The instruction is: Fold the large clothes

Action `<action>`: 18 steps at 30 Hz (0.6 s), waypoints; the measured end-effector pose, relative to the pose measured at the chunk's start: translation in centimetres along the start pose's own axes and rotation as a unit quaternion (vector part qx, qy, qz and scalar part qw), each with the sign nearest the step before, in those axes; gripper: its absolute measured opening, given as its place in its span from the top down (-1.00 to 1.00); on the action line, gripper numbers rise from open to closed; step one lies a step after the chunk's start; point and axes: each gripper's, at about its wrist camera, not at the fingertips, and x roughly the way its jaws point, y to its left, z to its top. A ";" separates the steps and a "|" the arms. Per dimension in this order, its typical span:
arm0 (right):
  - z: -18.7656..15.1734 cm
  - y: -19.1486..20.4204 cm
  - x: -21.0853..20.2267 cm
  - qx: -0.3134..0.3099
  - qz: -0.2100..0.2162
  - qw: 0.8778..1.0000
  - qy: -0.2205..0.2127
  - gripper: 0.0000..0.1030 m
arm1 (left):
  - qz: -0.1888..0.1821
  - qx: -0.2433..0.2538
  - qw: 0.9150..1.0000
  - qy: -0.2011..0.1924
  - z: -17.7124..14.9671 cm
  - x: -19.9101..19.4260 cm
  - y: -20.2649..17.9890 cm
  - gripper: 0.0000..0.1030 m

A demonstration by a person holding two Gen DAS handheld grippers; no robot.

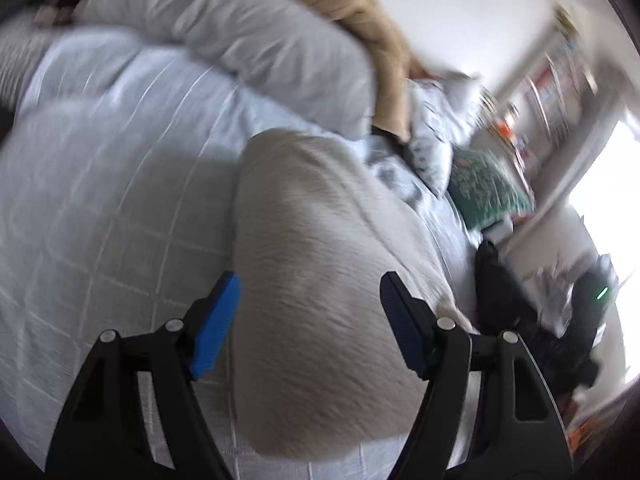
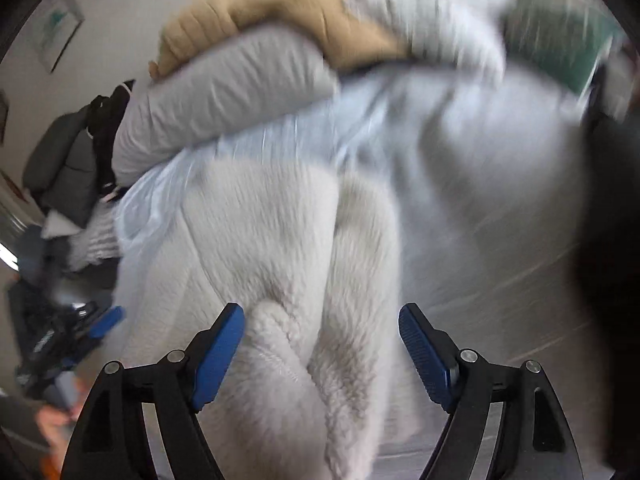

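Observation:
A cream fleece garment (image 1: pixel 320 240) lies folded in a thick bundle on the pale blue bed cover (image 1: pixel 100 200). My left gripper (image 1: pixel 310 320) hovers over the bundle's near end with its blue pads (image 1: pixel 216 328) spread wide, touching nothing. In the right wrist view the same fleece (image 2: pixel 272 232) shows a sleeve-like fold running toward the camera. My right gripper (image 2: pixel 322 352) hangs above it, open, with the fabric below the gap and clear of both pads. The left gripper's blue pad (image 2: pixel 104 322) shows at the left edge of that view.
Grey pillows (image 1: pixel 248 28) and a tan blanket (image 1: pixel 360 12) are heaped at the head of the bed. A green patterned cushion (image 1: pixel 488 192) and a printed pillow (image 1: pixel 432 136) lie beside them. Dark clothes hang by the wall (image 2: pixel 68 160). Both views are motion-blurred.

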 end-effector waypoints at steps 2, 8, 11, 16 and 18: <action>-0.7 2.2 -2.3 -0.045 -0.026 0.998 -0.045 -0.58 | -0.001 0.050 0.999 -0.005 -1.1 -0.8 -2.2 -0.34; -4.4 4.0 1.6 -0.095 -0.073 0.992 0.033 -0.26 | 0.039 0.152 0.985 0.075 -4.9 4.2 -4.7 -0.16; -6.1 0.7 6.0 -0.032 -0.061 0.992 0.108 -0.30 | 0.064 0.192 0.977 0.070 -5.8 4.8 -5.9 -0.16; -6.0 -0.4 5.5 -0.016 -0.043 0.993 0.112 -0.32 | 0.066 0.172 0.981 0.067 -5.1 4.1 -5.7 -0.16; -5.6 -0.8 5.1 -0.014 -0.034 0.993 0.115 -0.32 | 0.076 0.165 0.981 0.069 -4.8 3.2 -6.1 -0.17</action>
